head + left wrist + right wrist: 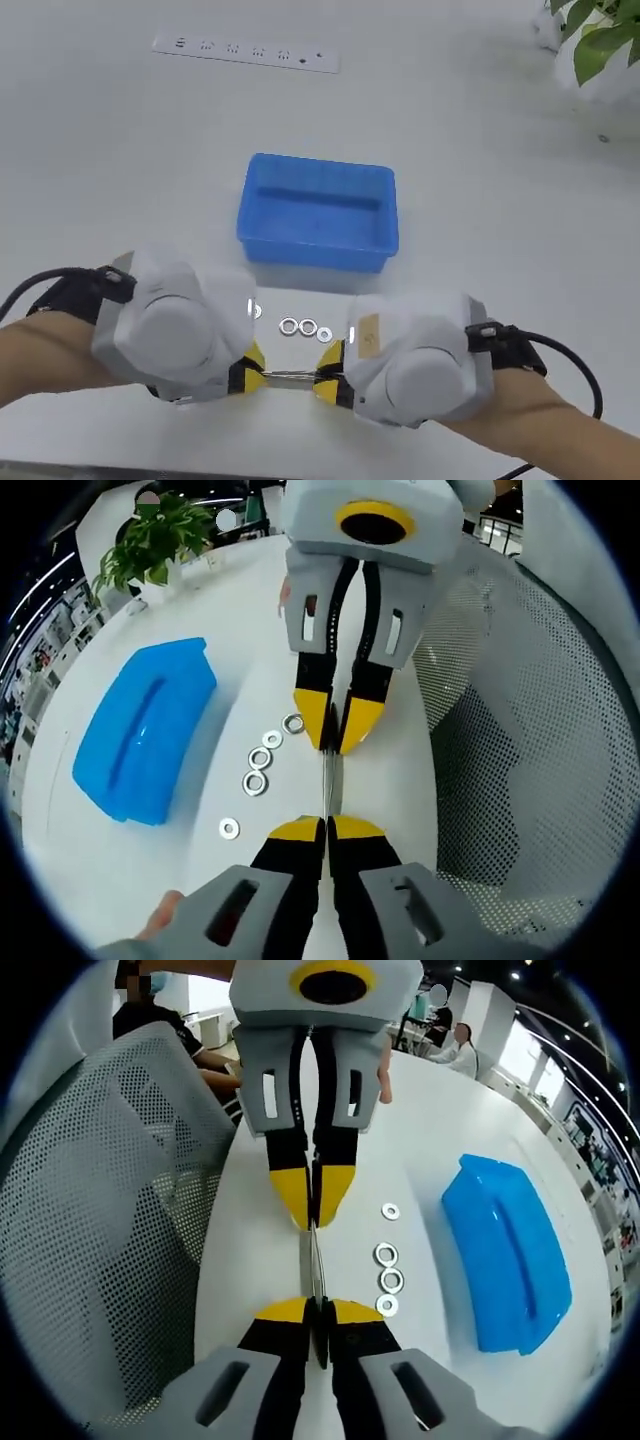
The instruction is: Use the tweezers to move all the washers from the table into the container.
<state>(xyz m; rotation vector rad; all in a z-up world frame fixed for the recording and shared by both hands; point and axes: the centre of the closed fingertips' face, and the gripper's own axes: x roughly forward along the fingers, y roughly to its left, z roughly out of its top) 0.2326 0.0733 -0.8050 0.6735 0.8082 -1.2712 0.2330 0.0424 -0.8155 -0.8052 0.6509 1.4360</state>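
The white tabletop carries a blue rectangular plastic container. Flat silver metal washers lie on the table just in front of it. The left gripper and right gripper face each other across thin metal tweezers.

In the left gripper view, the left gripper's jaws are clenched on one end of the tweezers. The washers lie in a row between tweezers and container.

In the right gripper view, the right gripper's jaws clamp the other end.

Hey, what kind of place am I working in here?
Likely an open-plan office or lab: a white worktable with a power strip, a mesh office chair beside it, and other people seated behind.
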